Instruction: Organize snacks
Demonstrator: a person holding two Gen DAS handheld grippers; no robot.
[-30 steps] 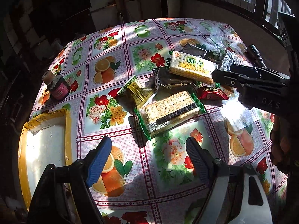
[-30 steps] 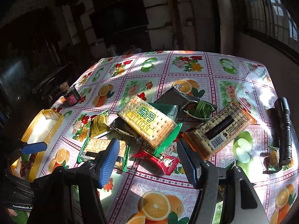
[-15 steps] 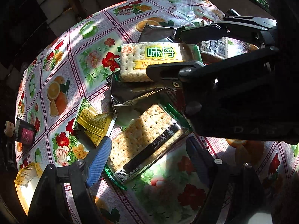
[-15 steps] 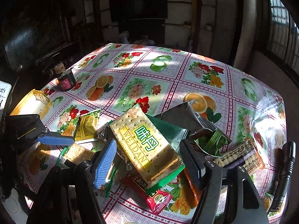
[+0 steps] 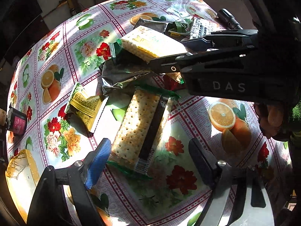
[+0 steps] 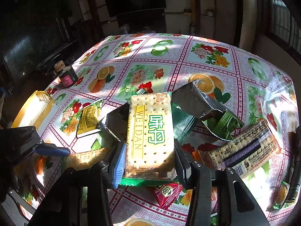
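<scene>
The right tongs (image 6: 148,162) grip the green-and-yellow cracker packet (image 6: 150,131) by its near end, tilted above the snack pile on the flowered worktop (image 6: 169,64). The left tongs (image 5: 148,160) hover wide over the black-banded clear-wrapped cracker packet (image 5: 141,124). Best to lift slowly, keeping the packet level.

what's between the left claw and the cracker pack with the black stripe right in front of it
Nothing visible. The left claw is open, and the long cracker pack with the black stripe and green ends lies flat on the floral tablecloth with its near end between the fingers. The right claw works farther back.
</scene>
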